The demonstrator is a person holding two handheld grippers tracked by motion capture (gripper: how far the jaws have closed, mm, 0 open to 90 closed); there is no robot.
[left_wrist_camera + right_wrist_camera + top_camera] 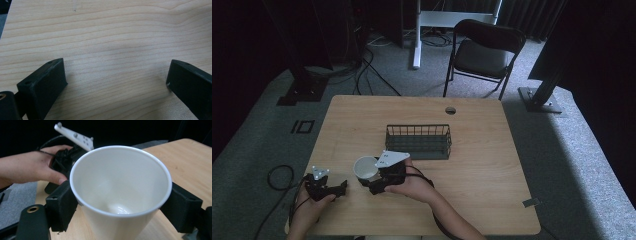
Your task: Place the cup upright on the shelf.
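Fingers of the right gripper (120,202) are pressing on both sides of a white paper cup (120,192), one black pad (61,206) on each flank just below the rim, so the cup is sitting squarely between them, mouth up and empty. In the high view the right gripper (373,181) is carrying the cup (366,168) at its forward-left end, low over the wooden table (482,170); whether the base is touching the wood or hanging just above it cannot be told. The cup's long axis is running near vertical, tilted slightly toward the camera on the gripper. A black wire basket (418,141) is standing beyond the fingers and to their right, near but apart from the cup, open top upward. Judgement: the coming move is likely turning on that offset, lifting the cup over the near wall of the basket and forward-right. The left gripper (331,189) is resting at the table's near-left edge with its jaws spread wide and nothing between them but bare wood (112,50); it is lying farther from the basket than the right one, so the right hand (414,185) is the better placed.
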